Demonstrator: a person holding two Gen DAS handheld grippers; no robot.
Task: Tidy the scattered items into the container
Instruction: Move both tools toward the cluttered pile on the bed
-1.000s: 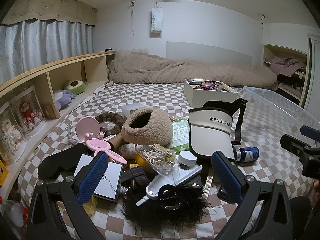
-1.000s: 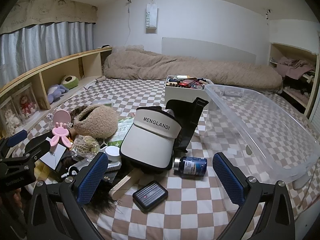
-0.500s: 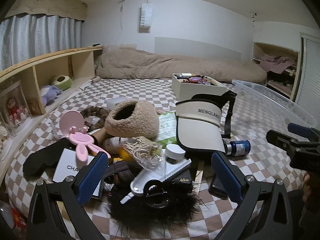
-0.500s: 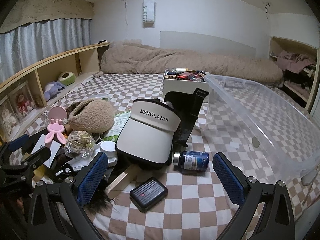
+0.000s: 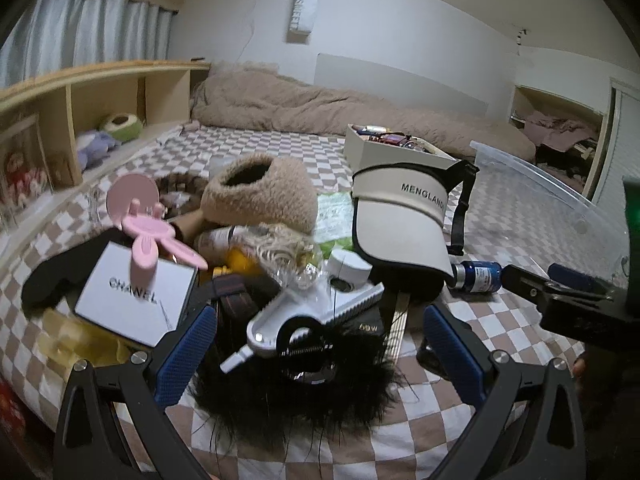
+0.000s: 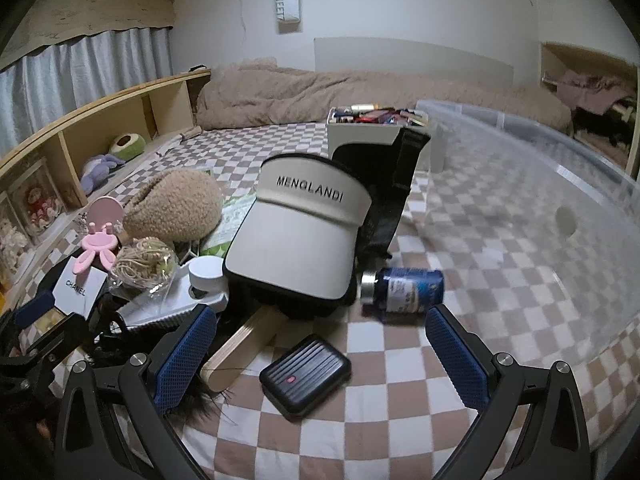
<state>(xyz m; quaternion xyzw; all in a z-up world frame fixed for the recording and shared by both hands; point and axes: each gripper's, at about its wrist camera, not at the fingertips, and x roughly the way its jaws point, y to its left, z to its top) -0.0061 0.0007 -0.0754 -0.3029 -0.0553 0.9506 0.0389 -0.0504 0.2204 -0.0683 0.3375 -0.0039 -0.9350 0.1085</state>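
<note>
Checked bed (image 6: 400, 420): clutter heaped left and centre of frame; clear bin (image 6: 560, 208) at right, nothing visible inside. Left gripper (image 5: 320, 350), right gripper (image 6: 322, 350): both spread, holding nothing. Step: first pick pending. Next: right closes on power bank (image 6: 306, 376), lower centre.

Both cameras sit low over the bed (image 5: 280, 148), each one looking forward between its own two jaws toward the far wall.

The left camera is close above the pile of things. The black furry thing (image 5: 296, 392) is right under it, and the white box (image 5: 136, 292) is near on its left side. The other tool shows at its right edge.

The right camera sits more to the right. The black case (image 6: 306, 376) is just below it, and the clear bin (image 6: 532, 216) fills its right side.

Both views share the white visor (image 5: 400, 220), the fuzzy brown hat (image 6: 172, 210), the blue bottle (image 6: 404, 290) and the wooden shelf (image 6: 120, 128).
</note>
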